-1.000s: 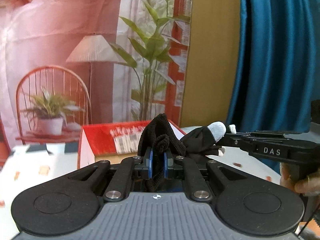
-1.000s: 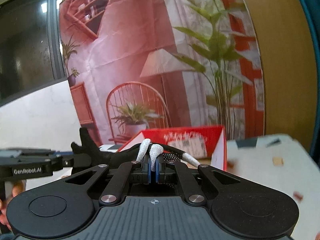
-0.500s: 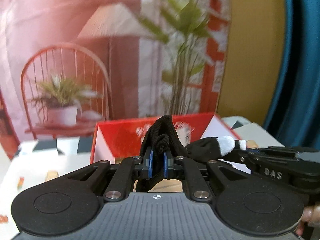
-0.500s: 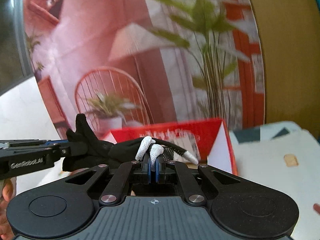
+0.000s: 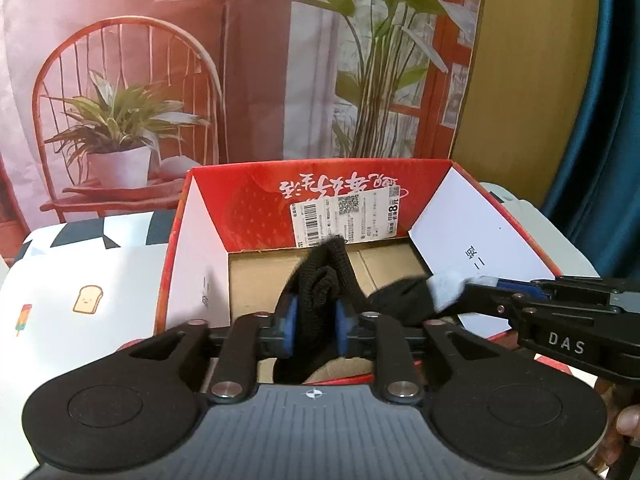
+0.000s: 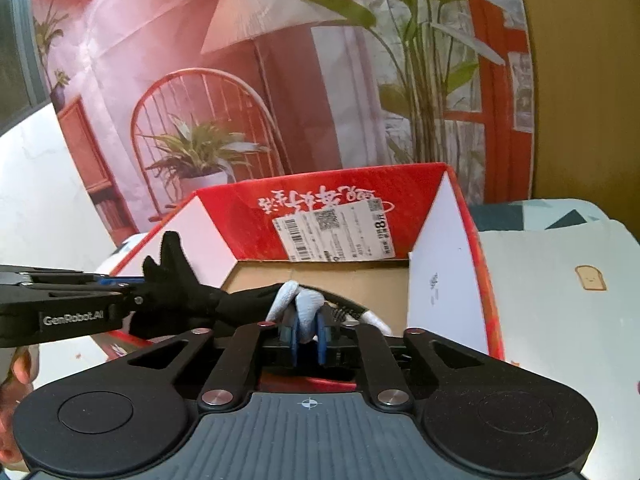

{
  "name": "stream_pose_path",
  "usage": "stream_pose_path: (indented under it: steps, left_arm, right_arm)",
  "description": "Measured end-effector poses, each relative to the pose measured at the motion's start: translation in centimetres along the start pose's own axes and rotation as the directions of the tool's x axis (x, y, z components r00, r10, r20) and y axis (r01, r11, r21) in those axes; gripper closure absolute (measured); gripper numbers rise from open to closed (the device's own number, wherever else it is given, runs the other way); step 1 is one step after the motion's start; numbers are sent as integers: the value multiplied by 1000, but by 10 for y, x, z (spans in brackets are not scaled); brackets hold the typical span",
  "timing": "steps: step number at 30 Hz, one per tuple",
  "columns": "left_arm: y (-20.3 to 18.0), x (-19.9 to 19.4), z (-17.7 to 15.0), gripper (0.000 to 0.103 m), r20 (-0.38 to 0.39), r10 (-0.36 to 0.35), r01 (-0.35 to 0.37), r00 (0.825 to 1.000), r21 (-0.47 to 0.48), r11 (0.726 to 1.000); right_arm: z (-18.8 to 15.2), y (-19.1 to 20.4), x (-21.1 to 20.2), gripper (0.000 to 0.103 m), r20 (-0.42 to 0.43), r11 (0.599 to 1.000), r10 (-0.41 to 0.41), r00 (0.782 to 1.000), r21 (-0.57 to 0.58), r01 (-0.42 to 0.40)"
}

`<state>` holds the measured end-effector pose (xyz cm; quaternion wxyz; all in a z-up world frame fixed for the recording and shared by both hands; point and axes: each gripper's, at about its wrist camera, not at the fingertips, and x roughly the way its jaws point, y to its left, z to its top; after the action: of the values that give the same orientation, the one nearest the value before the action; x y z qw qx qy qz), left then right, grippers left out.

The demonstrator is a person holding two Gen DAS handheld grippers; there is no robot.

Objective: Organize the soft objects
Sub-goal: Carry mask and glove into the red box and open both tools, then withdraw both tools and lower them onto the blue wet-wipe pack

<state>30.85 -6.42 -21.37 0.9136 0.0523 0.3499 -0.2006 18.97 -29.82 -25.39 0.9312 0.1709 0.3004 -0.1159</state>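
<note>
A black knit glove (image 5: 320,280) with white fingertips (image 6: 308,302) is stretched between my two grippers above an open red cardboard box (image 5: 256,200). My left gripper (image 5: 314,318) is shut on the glove's black cuff end. My right gripper (image 6: 307,326) is shut on the white fingertip end. In the left wrist view the right gripper (image 5: 472,296) comes in from the right. In the right wrist view the left gripper (image 6: 132,292) comes in from the left with the black cuff (image 6: 172,276). The box (image 6: 440,184) shows a bare brown floor (image 6: 360,284).
The box stands on a white table (image 5: 100,272) with small printed pictures; it also shows in the right wrist view (image 6: 560,300). A printed backdrop (image 5: 120,80) of a chair, plants and a lamp hangs behind. A blue curtain (image 5: 616,120) is at the right.
Both grippers have moved forward and tilted down over the box with the glove between them, so the box's inside now shows. Both stay shut on the glove.
</note>
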Motion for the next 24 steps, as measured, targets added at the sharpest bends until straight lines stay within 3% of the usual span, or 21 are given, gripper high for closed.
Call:
stream_pose_path:
  steps: [1, 3, 7, 10, 17, 24]
  left_arm:
    - [1, -1, 0, 56, 3, 5, -5, 1000, -5, 1000]
    - [3, -8, -1, 45, 27, 3, -3, 1000, -17, 1000]
    - [10, -24, -2, 39, 54, -16, 18, 998, -44, 999]
    - [16, -36, -5, 36, 63, -16, 20, 998, -70, 997]
    - [29, -63, -27, 36, 54, -20, 29, 998, -159, 987]
    - [31, -78, -56, 36, 49, -39, 51, 998, -258, 965]
  right_arm:
    - [-1, 0, -1, 85, 3, 1000, -2, 1000, 1, 2]
    - [-2, 0, -5, 83, 20, 1000, 5, 1000, -8, -5]
    - [-6, 0, -14, 73, 36, 1000, 8, 999, -20, -7]
    - [-11, 2, -25, 64, 57, 1000, 14, 998, -10, -13]
    - [-29, 13, -56, 60, 131, 999, 33, 991, 3, -34]
    - [-48, 24, -74, 58, 131, 998, 56, 990, 27, -60]
